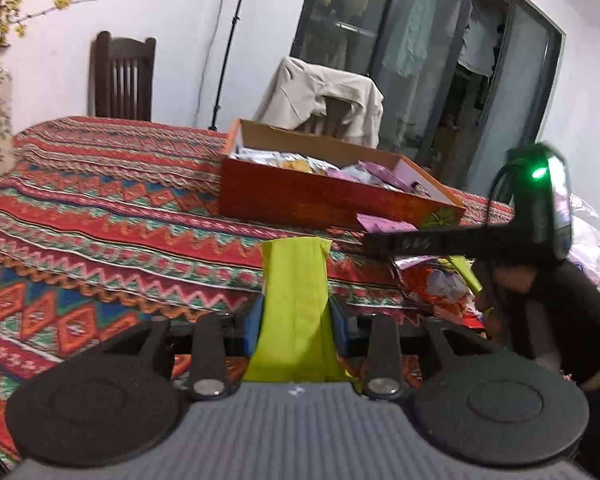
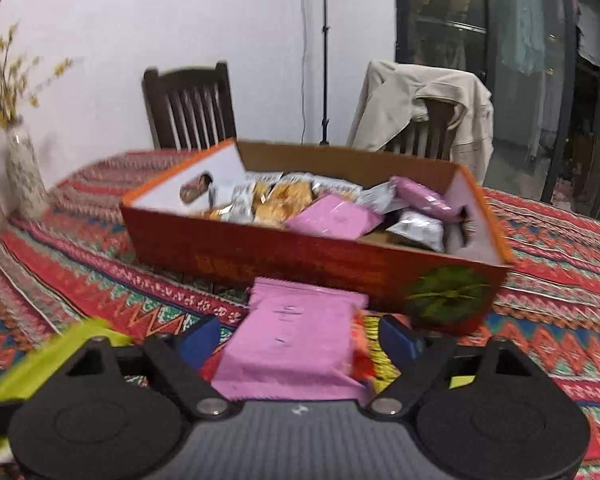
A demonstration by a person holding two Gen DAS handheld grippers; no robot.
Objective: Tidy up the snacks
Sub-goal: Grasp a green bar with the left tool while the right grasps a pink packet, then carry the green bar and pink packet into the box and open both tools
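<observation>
The table, under a red zigzag-patterned cloth, carries everything. On it stands an open orange-red cardboard box, at 12 o'clock in the right wrist view and at about 1 o'clock in the left wrist view. The box holds a heap of snack packets: golden-brown pastry packs toward its left half, a flat pink packet in the middle, a pink wrapped roll and a silvery packet at its right end.

The left tool is closed on a lime-green packet, which stands upright between the blue pads and reaches past them toward 12 o'clock, above the table and short of the box.

The right tool has a pink packet between its blue pads; the fingers stand fairly wide and contact is not clear, so I cannot tell whether it grips. The packet's far edge lies just before the box's near wall. An orange-red wrapper shows at the packet's right edge, at 3 o'clock from it.
</observation>
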